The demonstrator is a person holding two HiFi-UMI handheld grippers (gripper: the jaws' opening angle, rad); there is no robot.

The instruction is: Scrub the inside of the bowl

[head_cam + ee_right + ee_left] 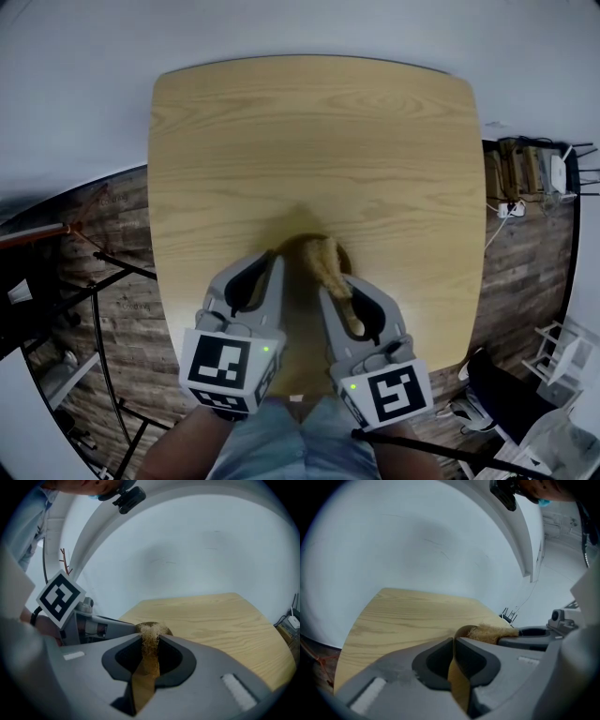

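Light wood table point(309, 141), with the brown bowl point(458, 677) near its front edge. Left gripper point(453, 644) was clamped right on the bowl's thin wall. Right gripper point(150, 645) was squeezed onto a fibrous scrubber point(325, 262), which sat over the bowl just beside the left gripper.

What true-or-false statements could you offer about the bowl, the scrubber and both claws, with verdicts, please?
The left claw is shut on the rim of the bowl. True.
The right claw is empty. False: it grips the fibrous scrubber.
The table is pale wood. True.
The scrubber lies on the table, far from the bowl. False: it is held at the bowl.
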